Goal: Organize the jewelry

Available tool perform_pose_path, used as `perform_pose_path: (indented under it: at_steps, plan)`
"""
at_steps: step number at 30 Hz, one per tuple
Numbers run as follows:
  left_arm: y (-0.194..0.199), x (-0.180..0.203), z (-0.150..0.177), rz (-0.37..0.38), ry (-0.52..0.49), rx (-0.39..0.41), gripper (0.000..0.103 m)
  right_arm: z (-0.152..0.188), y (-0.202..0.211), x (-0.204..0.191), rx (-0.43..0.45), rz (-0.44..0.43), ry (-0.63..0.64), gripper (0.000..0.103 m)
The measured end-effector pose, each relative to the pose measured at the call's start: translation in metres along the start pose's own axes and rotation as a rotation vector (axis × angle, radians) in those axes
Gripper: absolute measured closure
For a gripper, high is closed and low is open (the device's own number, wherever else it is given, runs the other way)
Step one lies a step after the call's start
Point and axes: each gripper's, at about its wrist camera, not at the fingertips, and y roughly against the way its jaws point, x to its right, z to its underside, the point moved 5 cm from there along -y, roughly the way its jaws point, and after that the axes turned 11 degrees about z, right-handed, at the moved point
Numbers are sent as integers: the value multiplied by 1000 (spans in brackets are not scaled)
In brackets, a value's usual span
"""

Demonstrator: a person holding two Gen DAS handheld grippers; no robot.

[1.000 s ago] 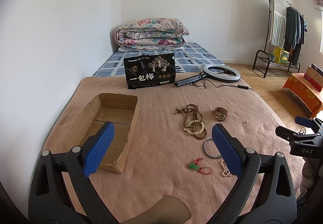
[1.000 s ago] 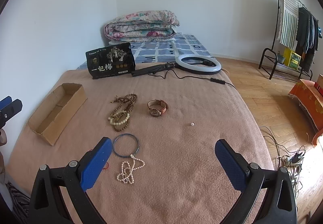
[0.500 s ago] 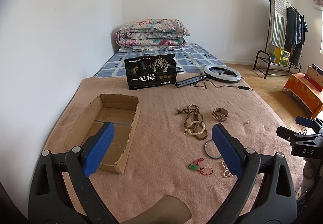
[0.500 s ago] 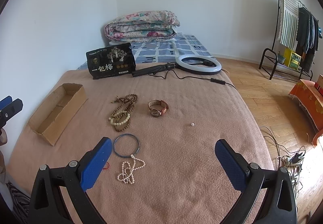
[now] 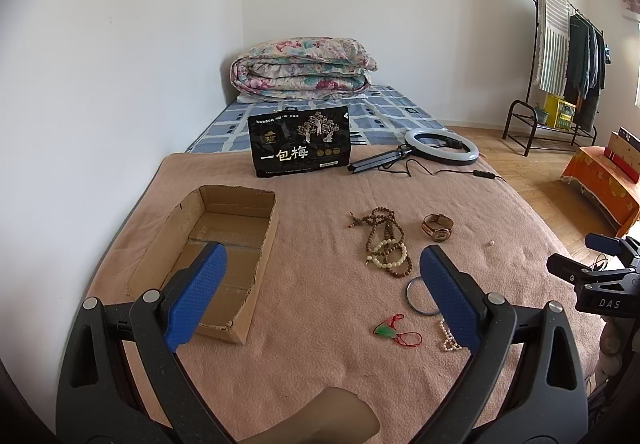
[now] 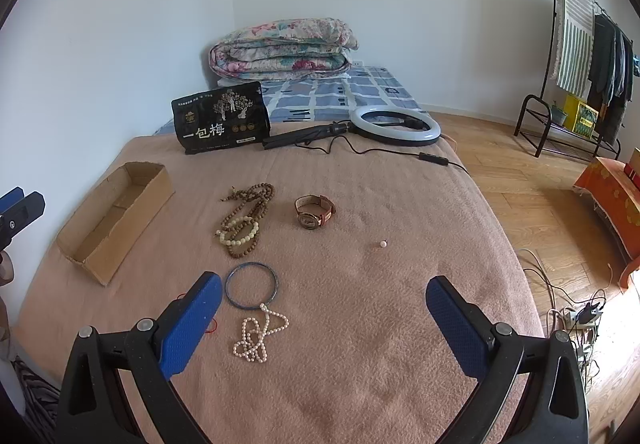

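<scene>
Almost nothing has moved in the past second: both views have crept slightly nearer the bed, and the jewelry lies where it did. We hold the left gripper (image 5: 320, 292) and the right gripper (image 6: 322, 318) above the near edge of a pink blanket (image 6: 360, 364), each with its jaws spread wide and nothing between them.

The pieces sit loose on the blanket, none yet touched: a tangle of brown and cream bead strands (image 6: 244, 220), a watch (image 6: 314, 211) just to their right, a blue bangle (image 6: 251, 285) touching a pearl necklace (image 6: 260, 332), and a single loose bead (image 6: 383, 243) lying apart. A green pendant on red cord (image 5: 390, 330) shows clearly only in the left view, near the bangle.

A cardboard box (image 5: 224, 240) stands open and empty to the left of the jewelry, apparently meant as the place to gather it. That would explain our stance: the left gripper is nearest the box and pendant, the right over the bangle and pearls. A black snack bag (image 5: 300, 142) and a ring light (image 5: 442, 146) rest further back, well apart from the work. We judge the sorting has not begun.
</scene>
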Motion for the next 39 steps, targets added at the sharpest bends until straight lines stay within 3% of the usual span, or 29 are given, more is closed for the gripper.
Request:
perform_pose_path:
  at_steps: [39]
  plan:
    - [-1,1,2,-1,2,0,4,1,-2,-1,-7,-3,1,0]
